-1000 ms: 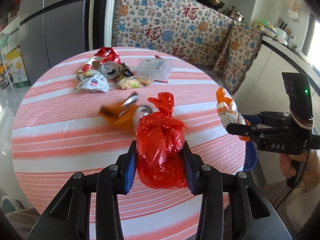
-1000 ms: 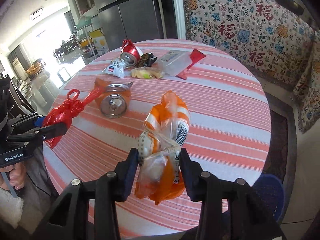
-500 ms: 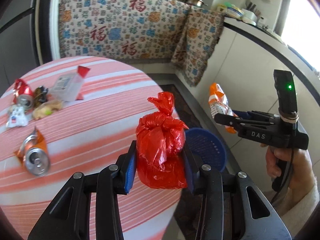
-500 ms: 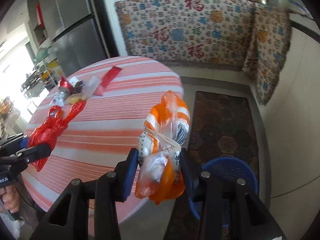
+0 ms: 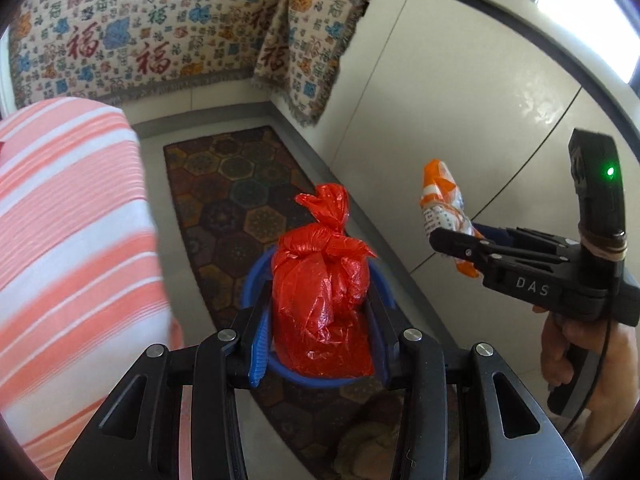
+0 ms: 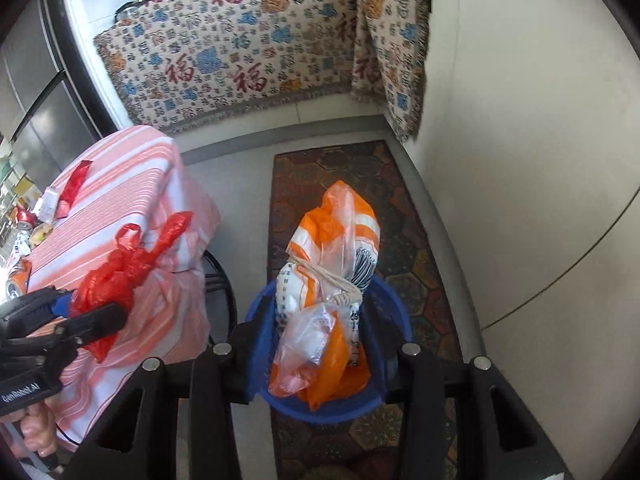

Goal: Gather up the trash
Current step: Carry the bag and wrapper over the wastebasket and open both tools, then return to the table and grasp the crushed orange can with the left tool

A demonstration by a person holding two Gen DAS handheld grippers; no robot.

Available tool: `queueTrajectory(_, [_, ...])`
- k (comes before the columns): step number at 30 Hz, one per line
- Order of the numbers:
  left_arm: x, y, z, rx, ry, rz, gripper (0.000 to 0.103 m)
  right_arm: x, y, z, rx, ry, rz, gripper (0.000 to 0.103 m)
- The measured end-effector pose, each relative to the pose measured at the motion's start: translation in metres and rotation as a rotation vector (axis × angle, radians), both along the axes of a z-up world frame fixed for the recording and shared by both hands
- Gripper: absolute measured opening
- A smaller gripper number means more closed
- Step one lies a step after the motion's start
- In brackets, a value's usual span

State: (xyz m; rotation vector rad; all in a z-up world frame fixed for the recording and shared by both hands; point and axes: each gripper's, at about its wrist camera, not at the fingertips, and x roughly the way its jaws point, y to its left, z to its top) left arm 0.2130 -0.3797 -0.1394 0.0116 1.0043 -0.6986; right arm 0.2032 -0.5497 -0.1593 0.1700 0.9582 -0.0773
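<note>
Left gripper [image 5: 320,344] fingers pinch the red bag [image 5: 320,300] low on its body, knot up, so it hangs clear. Right gripper [image 6: 316,344] fingers clamp the orange bag [image 6: 332,280] below its tie. Both bags sit in line with the blue bin [image 6: 320,404] on the rug [image 6: 352,168], just off the tabletop [image 6: 120,200] edge; height above the rim is hard to judge. More trash, likely cans [image 6: 16,276], lies at the far edge.

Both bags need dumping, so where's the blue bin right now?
On the patterned rug, right of the striped table; in both wrist views the blue bin sits behind the held bags.
</note>
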Motion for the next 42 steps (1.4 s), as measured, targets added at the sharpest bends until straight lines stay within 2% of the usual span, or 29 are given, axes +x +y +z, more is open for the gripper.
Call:
queueTrajectory(7, [0.009,-0.029,-0.025,0.033,0.030,-0.026,0.042,0.016,-0.027,-0.016,0.046,0.020,-0.038,0.042])
queueTrajectory(13, [0.019,-0.044,-0.038,0.048,0.044,-0.036,0.042,0.023,-0.033,-0.023,0.068,0.031,-0.048,0.043])
queueTrajectory(15, [0.019,-0.050,-0.043,0.054,0.040,-0.048,0.045,0.024,-0.033,-0.025,0.074,0.031,-0.056,0.045])
queueTrajectory(18, [0.021,-0.058,-0.049,0.048,0.047,-0.046,0.061,0.022,-0.036,-0.026,0.100,0.012,-0.071,0.064])
queueTrajectory(20, [0.026,-0.063,-0.052,0.029,0.056,-0.040,0.070,0.021,-0.038,-0.025,0.102,0.001,-0.086,0.064])
queueTrajectory(26, [0.027,-0.065,-0.045,0.012,0.050,-0.035,0.073,0.012,-0.043,-0.004,0.075,-0.089,-0.130,0.064])
queueTrajectory(31, [0.012,-0.034,-0.014,-0.010,0.018,-0.014,0.073,0.010,-0.038,0.015,0.027,-0.158,-0.133,0.064])
queueTrajectory(35, [-0.014,0.018,0.015,-0.016,-0.035,0.052,0.084,0.013,-0.022,0.028,-0.022,-0.190,-0.103,0.064])
queueTrajectory(38, [-0.033,0.069,0.023,0.032,-0.070,0.115,0.085,0.017,-0.003,0.037,-0.022,-0.209,-0.055,0.064])
queueTrajectory(42, [-0.059,0.145,0.018,0.130,-0.109,0.263,0.085,0.025,0.046,0.043,-0.034,-0.223,0.058,0.064])
